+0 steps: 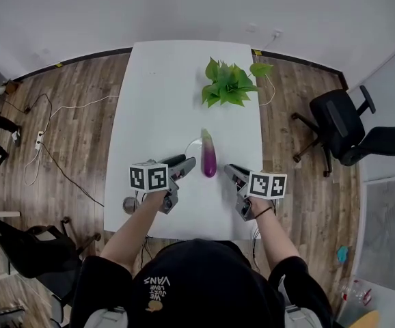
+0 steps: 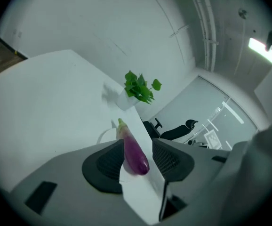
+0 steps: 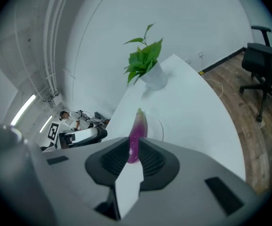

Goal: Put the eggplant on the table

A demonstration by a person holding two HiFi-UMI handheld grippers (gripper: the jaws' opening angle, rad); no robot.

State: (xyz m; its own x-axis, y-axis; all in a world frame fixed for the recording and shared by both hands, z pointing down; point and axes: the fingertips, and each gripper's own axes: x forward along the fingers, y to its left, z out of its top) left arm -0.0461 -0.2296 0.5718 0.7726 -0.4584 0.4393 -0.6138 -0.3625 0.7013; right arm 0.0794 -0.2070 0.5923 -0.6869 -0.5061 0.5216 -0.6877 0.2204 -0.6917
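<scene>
Purple eggplant (image 1: 209,161) lying on white table (image 1: 163,94), left gripper (image 1: 186,163) and right gripper (image 1: 232,172) flanking it, jaws apart, nothing gripped.

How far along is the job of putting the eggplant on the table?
Done, it seems: the eggplant lies on the white table, its stem end by a plate. In hand: nothing; the left gripper and right gripper stand open beside it, not touching. Left: nothing visible.
</scene>
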